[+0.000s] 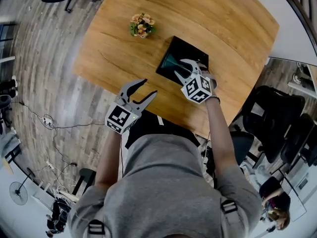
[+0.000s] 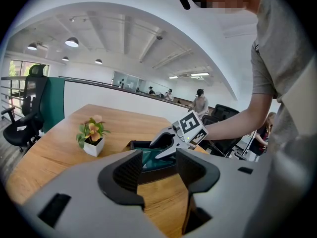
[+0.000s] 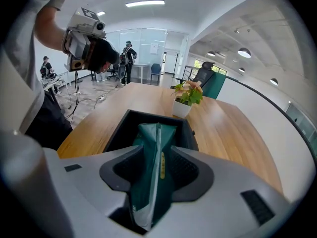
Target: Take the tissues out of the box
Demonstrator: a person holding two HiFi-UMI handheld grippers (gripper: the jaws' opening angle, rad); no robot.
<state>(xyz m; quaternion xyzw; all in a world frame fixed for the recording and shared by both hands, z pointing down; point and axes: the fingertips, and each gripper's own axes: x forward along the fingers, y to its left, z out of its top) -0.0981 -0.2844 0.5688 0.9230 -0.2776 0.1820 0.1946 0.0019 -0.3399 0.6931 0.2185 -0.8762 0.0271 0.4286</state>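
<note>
The unheld box (image 3: 115, 130) could be lifted along with the tissue pack (image 3: 151, 133) pinched by the right gripper (image 3: 157, 155), since the left gripper (image 2: 159, 155) is held spread and empty, nearer.

Small potted plant (image 1: 142, 25) far left on wooden table (image 1: 223, 24); black office chairs (image 1: 277, 118) right; cables (image 1: 47, 120), maybe power strip, on floor left.

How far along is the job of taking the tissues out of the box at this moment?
Done: nothing is out yet; the lower end of the green tissue pack is inside the black box. In hand: the right gripper is closed on the pack's upper part. Left: lift it clear of the box. The left gripper is open and empty.
</note>
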